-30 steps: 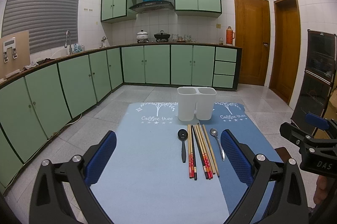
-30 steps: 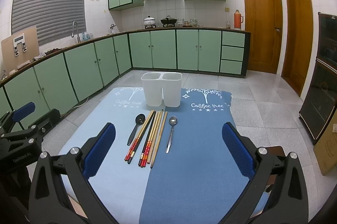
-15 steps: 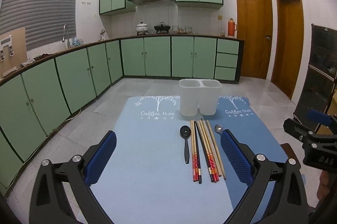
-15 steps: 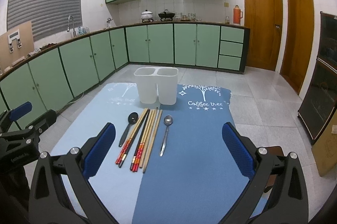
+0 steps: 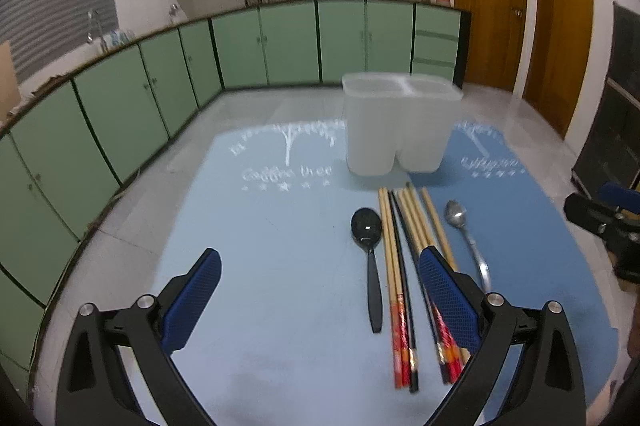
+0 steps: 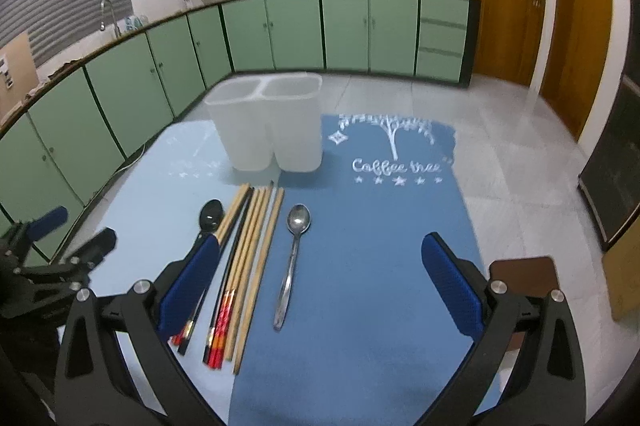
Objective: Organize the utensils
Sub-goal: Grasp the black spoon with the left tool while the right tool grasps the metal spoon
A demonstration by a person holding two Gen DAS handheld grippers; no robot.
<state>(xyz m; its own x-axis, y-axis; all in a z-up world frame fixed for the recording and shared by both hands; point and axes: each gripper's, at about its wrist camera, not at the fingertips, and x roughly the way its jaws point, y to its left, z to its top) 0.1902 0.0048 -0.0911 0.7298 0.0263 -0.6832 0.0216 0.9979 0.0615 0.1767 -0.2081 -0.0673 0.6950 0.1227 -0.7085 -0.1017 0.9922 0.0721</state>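
Dropped lower and closer over the blue mat (image 6: 360, 306) since a second ago, both grippers spread wide and empty, left gripper (image 5: 320, 300) nearest the black spoon (image 5: 370, 258) and chopsticks (image 5: 400, 266), right gripper (image 6: 322, 284) framing the metal spoon (image 6: 292, 258), all lined up just before the empty two-cup holder (image 6: 272, 122), likely for easy sorting.

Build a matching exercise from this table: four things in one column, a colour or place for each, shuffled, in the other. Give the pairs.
Things:
1. black spoon
2. metal spoon
3. chopsticks
4. white holder

Descriptions:
A. stands upright behind the row of utensils
B. lies on the darker blue half of the mat
C. bundle lying between the two spoons
D. lies at the row's left end

Pairs: 1-D, 2-B, 3-C, 4-A
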